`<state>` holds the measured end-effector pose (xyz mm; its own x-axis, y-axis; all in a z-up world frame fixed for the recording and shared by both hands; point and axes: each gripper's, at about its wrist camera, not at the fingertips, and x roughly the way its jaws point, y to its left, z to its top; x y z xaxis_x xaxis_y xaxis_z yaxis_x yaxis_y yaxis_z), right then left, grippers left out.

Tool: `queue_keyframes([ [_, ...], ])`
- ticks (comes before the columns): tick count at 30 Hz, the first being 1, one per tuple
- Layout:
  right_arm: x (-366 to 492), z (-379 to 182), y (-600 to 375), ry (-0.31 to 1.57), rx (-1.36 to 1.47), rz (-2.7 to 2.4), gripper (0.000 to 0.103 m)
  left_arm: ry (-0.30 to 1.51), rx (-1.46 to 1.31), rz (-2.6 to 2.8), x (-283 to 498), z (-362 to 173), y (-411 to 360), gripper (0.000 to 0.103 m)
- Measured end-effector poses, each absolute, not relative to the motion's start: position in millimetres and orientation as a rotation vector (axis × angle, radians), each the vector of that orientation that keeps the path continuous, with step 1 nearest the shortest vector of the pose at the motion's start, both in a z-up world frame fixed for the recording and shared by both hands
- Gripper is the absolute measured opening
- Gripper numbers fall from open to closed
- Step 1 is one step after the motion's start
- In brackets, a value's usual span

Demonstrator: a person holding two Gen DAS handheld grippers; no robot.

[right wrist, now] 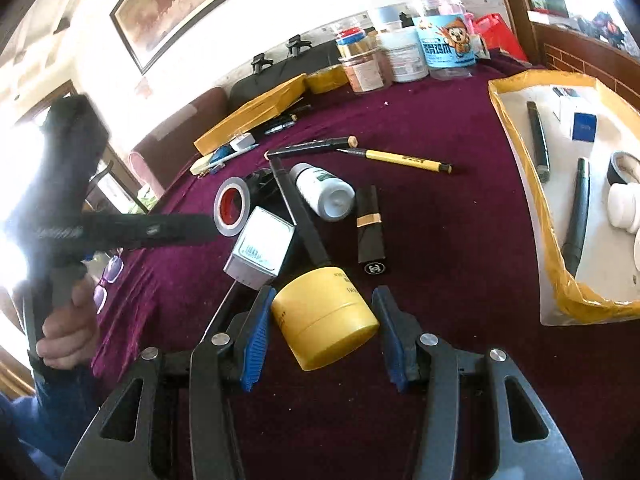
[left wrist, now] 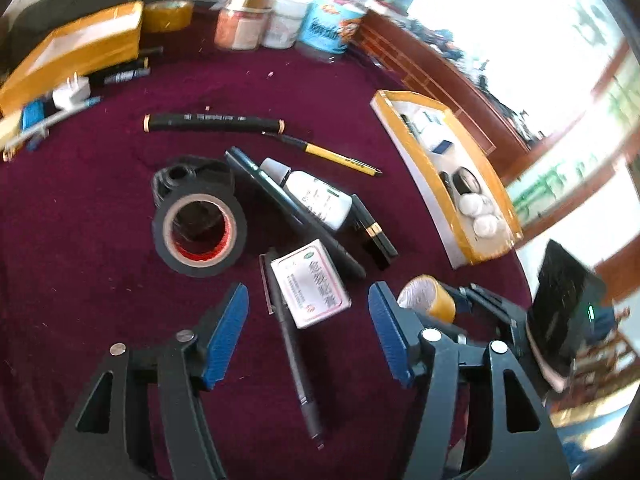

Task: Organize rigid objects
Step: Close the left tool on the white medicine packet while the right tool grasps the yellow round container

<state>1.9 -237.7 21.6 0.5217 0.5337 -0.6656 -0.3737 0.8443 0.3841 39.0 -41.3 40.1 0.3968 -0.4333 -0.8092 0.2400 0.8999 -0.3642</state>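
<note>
My right gripper [right wrist: 324, 294] is shut on a yellow jar [right wrist: 326, 316], which lies tilted between the blue pads; the left wrist view shows this jar [left wrist: 428, 298] at lower right. My left gripper [left wrist: 308, 292] is open above a white medicine box [left wrist: 310, 288] and a grey pen [left wrist: 296, 364], touching neither. On the purple cloth further on lie a black tape roll [left wrist: 200, 232], a white bottle [left wrist: 316, 196], a black lipstick [left wrist: 374, 234] and a yellow pen [left wrist: 340, 156]. The yellow-rimmed tray [right wrist: 520, 160] on the right holds pens, tape and small white jars.
Tall jars [left wrist: 280, 20] stand at the back edge of the table. A yellow box [left wrist: 80, 44], a white plug [left wrist: 72, 92] and markers sit at the back left. A person's hand [right wrist: 66, 336] holds the other gripper at the left. Glasses [right wrist: 108, 280] lie near it.
</note>
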Motion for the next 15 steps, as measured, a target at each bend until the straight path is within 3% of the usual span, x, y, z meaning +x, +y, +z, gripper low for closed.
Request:
queue_keyframes([
  [7, -3, 23, -242, 0.846, 0.215, 0.56, 0.044, 1.16, -0.197, -0.36, 53, 16, -65, 0.061],
  [8, -3, 23, -240, 0.844, 0.212, 0.563, 0.044, 1.152, -0.17, -0.352, 54, 15, -70, 0.057],
  [10, -3, 23, -240, 0.84, 0.209, 0.561, 0.044, 1.139, -0.117, -0.323, 54, 13, -77, 0.039],
  [15, -3, 23, -241, 0.837, 0.225, 0.564, 0.044, 1.111, -0.087, -0.316, 48, 16, -75, 0.032],
])
